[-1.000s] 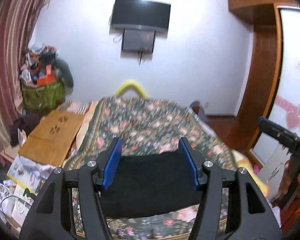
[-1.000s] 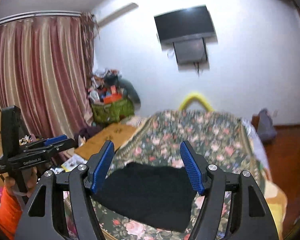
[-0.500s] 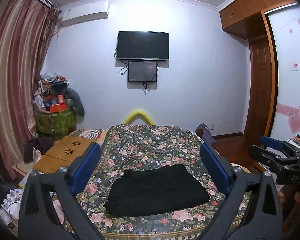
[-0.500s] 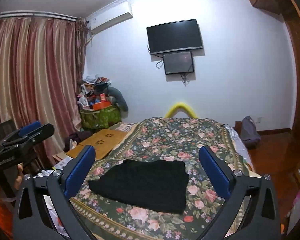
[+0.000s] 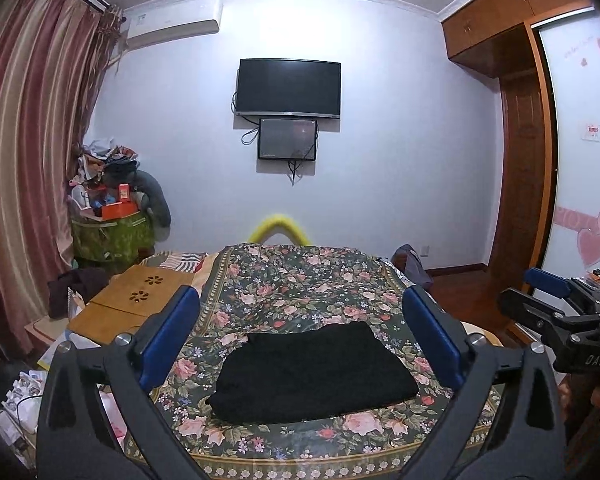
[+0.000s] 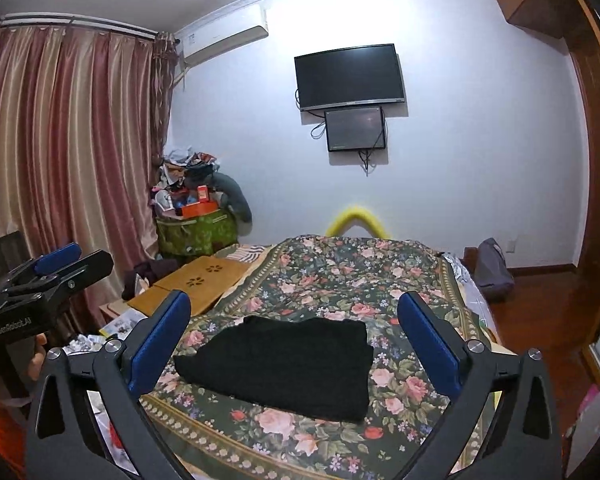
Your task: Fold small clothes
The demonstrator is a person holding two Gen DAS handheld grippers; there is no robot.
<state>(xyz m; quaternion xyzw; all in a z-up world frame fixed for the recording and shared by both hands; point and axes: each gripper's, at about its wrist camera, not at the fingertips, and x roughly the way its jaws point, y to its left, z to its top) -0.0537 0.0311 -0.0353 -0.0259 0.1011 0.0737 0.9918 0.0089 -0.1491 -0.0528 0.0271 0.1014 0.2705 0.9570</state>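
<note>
— How did the black garment (image 5: 314, 372) look?

— Folded into a flat rectangle, lying on the floral bedspread (image 5: 300, 280) near its front edge, nothing touching it.

— And the grippers?

— The left gripper (image 5: 300, 338) and right gripper (image 6: 294, 338) both had their blue fingers (image 6: 158, 344) spread wide, empty, held above the bed.

— Any writing?

— "GenRobot.AI" on the left gripper's body in the right view; "DAS" on the right one's in the left view. Only the left view showed the pink heart stickers (image 5: 592, 240).

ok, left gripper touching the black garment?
Apart. Right wrist view shows the left gripper held off beside the bed, clear of the black garment.
</note>
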